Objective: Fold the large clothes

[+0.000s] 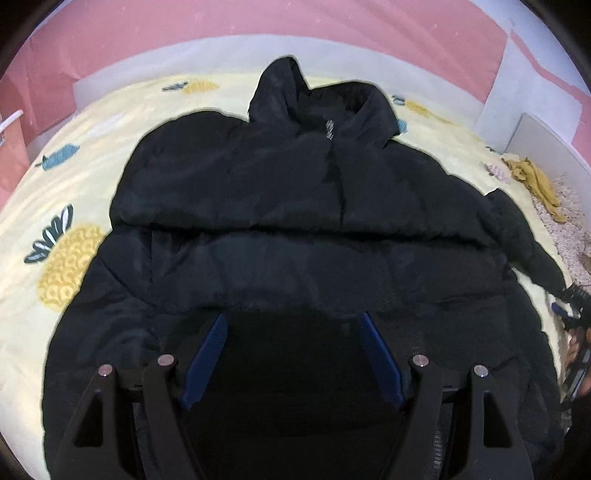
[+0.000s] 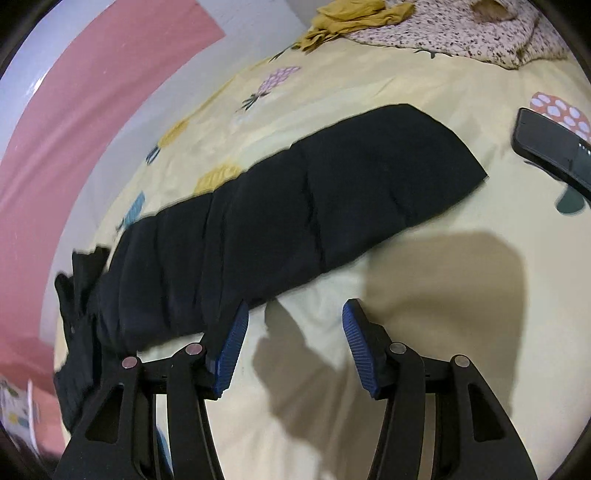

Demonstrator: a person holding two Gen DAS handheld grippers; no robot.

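Observation:
A black puffer jacket [image 1: 314,203] lies face up on the yellow pineapple-print bedsheet [image 1: 74,184], collar toward the far side, zipper down the middle. My left gripper [image 1: 293,317] hovers open over the jacket's lower hem; no fabric is pinched between its blue pads [image 1: 210,350]. In the right wrist view the jacket's sleeve [image 2: 314,206] stretches out flat across the sheet. My right gripper [image 2: 295,306] is open over bare sheet just beside the sleeve's near edge, its left pad [image 2: 232,347] close to the fabric. The right gripper [image 1: 574,314] also shows at the left wrist view's right edge, near the sleeve's cuff.
A black phone-like slab [image 2: 550,147] lies on the sheet right of the sleeve. A mustard cloth [image 2: 351,18] and a speckled blanket [image 2: 461,29] are bunched at the far end of the bed. Pink and white walls [image 1: 258,22] border the bed.

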